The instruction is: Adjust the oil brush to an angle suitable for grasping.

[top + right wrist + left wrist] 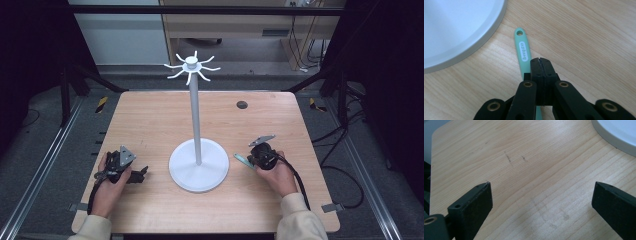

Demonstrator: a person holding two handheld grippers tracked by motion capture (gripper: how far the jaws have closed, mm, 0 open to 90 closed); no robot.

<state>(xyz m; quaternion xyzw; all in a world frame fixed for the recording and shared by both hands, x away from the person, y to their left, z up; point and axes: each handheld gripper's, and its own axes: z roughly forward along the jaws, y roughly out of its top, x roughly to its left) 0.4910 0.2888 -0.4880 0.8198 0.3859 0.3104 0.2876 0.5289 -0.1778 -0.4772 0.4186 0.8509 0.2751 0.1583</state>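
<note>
A wooden table (150, 120) is seen from above, with a person's two forearms coming in from the bottom edge. A white stand (198, 145) rises from the middle of the table: a round flat base, a thin upright pole, and a ring of short curved hooks at the top.

The left hand (107, 187) rests on the table to the left of the base and holds the left gripper (541, 202). Its jaws are wide apart with bare wood between them, and the edge of the white base shows at the upper right of the left gripper view.

The right hand (280, 175) rests to the right of the base and holds the right gripper (541, 62). Its jaws are pressed together. A mint-green handle (522, 50) with a hole at its end and white lettering lies flat on the wood just beside the base. It runs under the closed jaws, and whether they pinch it is hard to tell.
</note>
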